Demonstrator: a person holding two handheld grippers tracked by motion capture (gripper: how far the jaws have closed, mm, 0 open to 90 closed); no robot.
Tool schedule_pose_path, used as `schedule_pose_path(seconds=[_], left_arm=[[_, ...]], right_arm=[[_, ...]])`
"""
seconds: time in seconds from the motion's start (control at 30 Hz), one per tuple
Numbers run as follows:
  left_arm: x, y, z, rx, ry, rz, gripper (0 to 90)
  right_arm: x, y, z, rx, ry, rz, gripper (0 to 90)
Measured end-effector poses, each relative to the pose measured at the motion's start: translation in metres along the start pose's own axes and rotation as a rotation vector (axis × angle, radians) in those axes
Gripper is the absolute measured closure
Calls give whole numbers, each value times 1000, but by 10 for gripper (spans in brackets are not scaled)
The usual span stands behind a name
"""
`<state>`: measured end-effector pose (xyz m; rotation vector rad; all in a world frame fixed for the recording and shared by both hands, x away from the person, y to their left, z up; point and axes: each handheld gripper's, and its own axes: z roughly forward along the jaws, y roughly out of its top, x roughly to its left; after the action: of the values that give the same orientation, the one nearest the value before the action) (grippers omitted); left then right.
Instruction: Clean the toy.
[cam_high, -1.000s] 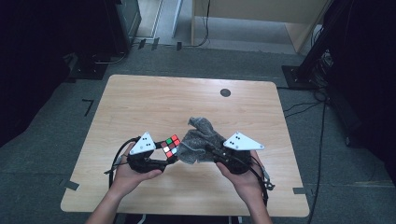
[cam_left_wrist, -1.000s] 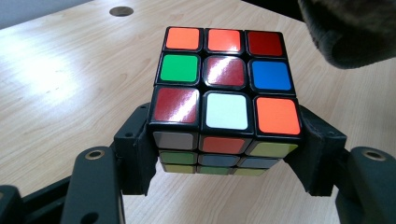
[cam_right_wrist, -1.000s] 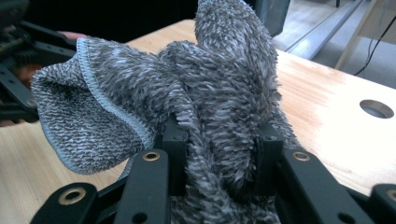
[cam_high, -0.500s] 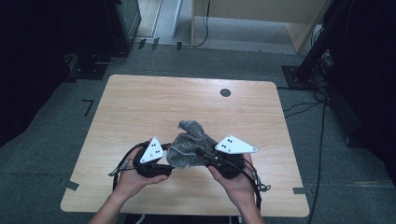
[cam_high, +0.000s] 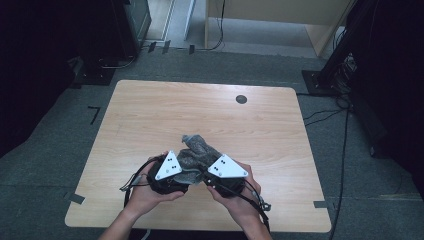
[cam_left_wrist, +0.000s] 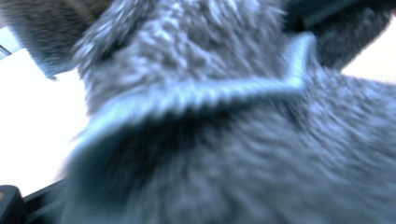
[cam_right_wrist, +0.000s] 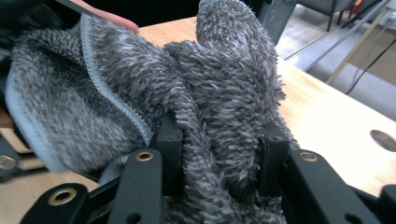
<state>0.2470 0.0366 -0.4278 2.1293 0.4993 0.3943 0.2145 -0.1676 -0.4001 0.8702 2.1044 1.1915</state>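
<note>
Grey cloth (cam_high: 196, 156) is bunched up between both tongs at the near middle of the bench (cam_high: 150, 115). The right tongs (cam_right_wrist: 219, 154) are clamped on a thick fold of it. Whether the left tongs (cam_high: 172, 176), just left of the cloth, are closed cannot be told.

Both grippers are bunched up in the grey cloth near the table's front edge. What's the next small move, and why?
Probably draw the two grippers apart a little to spread the cloth. The right gripper has a thick fold between its jaws, and the left gripper sits pressed against the same crumpled heap, so nothing under or inside it can be seen until it opens out.
</note>
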Motion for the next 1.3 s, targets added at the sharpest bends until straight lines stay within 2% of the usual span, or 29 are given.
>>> schedule_pose_path(seconds=[0.03,0.13,0.17,0.23,0.3,0.33,0.37,0.5,0.53,0.57,0.6,0.63,0.7,0.77,0.8,0.83,0.87,0.93,0.97,1.0,1.03,1.07,1.1,1.13,1.17,1.2,1.3], left_arm=[[1,-1,0,-6,-3,-1,343],[2,-1,-1,-9,-7,-10,343],[4,-2,-1,1,10,-2,344],[4,-3,-1,6,20,2,343],[7,-5,-1,14,33,-1,343],[11,-5,-3,12,38,-11,343],[11,-5,-3,12,38,-11,343],[21,-7,-11,-5,63,-38,343],[26,-8,-15,-13,75,-53,343],[26,-8,-15,-13,75,-53,343],[29,-9,-17,-17,80,-60,343],[31,-9,-19,-22,85,-67,343],[34,-10,-22,-27,94,-76,343],[37,-11,-24,-32,98,-83,343],[37,-11,-24,-34,99,-84,343],[38,-11,-25,-36,101,-87,343],[39,-11,-26,-38,104,-88,343],[40,-12,-26,-39,106,-92,343],[41,-12,-27,-39,110,-93,343],[41,-12,-27,-39,110,-93,343],[41,-12,-27,-40,111,-95,343],[41,-13,-27,-41,112,-97,343],[41,-12,-27,-43,110,-98,343],[41,-12,-27,-43,110,-98,343],[40,-12,-26,-42,109,-96,343],[40,-12,-26,-42,109,-96,343],[37,-11,-23,-36,105,-87,343]], right_arm=[[-5,-1,-2,20,-50,-7,655],[-12,-3,-2,52,-77,-10,657],[-18,-6,-3,71,-98,12,657],[-21,-7,-4,77,-111,12,657],[-25,-8,-5,92,-145,-16,657],[-30,-10,-4,114,-179,-24,656],[-30,-10,-4,114,-179,-24,656],[-48,-25,0,161,-179,34,655],[-54,-34,5,185,-162,54,652],[-54,-34,5,185,-162,54,652],[-56,-40,9,199,-146,55,651],[-58,-53,20,232,-110,65,645],[-59,-60,26,250,-92,72,638],[-63,-74,36,283,-63,85,575],[-65,-80,40,302,-50,94,493],[-67,-84,42,314,-64,98,422],[-69,-86,41,312,-94,102,373],[-72,-83,33,276,-121,148,281],[-77,-76,23,230,-132,211,205],[-77,-76,23,230,-132,211,205],[-78,-68,14,209,-142,258,157],[-78,-68,14,209,-142,258,157],[-75,-62,9,186,-160,324,134],[-75,-62,9,186,-160,324,134],[-66,-60,11,160,-168,376,102],[-66,-60,11,160,-168,376,102],[-46,-60,27,159,-191,371,41]])
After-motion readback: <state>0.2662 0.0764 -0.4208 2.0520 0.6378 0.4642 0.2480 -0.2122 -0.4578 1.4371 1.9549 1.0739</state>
